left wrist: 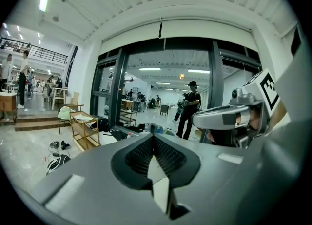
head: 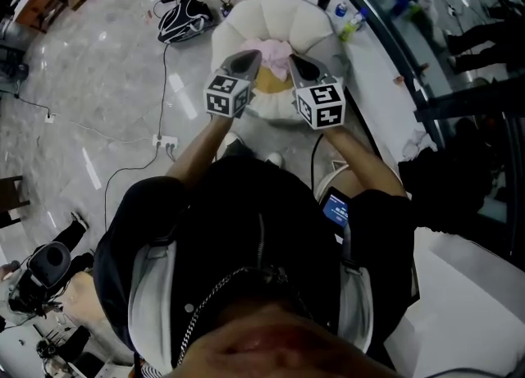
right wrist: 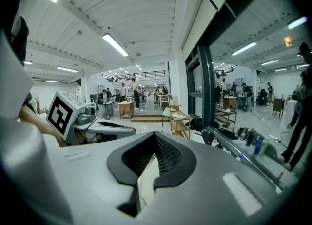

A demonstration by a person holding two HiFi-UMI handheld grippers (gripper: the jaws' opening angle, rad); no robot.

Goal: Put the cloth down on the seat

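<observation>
The pale pink, crumpled cloth (head: 267, 47) lies on the round cream cushioned seat (head: 275, 9), toward its near side, bunched rather than spread. A tan patch sits just near of it; what that is cannot be told. Judging by its loose folds, the cloth is light and limp. It would sag and drape from any pinch point, slip little against ribbed pads, and take no harm from a firm squeeze. The raised fold along its near edge looks like the easiest place to take hold, or one corner for each gripper if it is to be spread flat.

The left gripper (head: 256, 55) and the right gripper (head: 293, 58) hang side by side just above the near edge of the cloth, tips angled toward each other. Each gripper's own view shows its dark ribbed jaws clenched together with no fabric between them, so neither holds anything. With the cloth resting on the seat and both grippers empty, the task looks done or nearly so.

On the grey marble floor (head: 98, 81) to the far left of the seat lies a black bag (head: 182, 20).
</observation>
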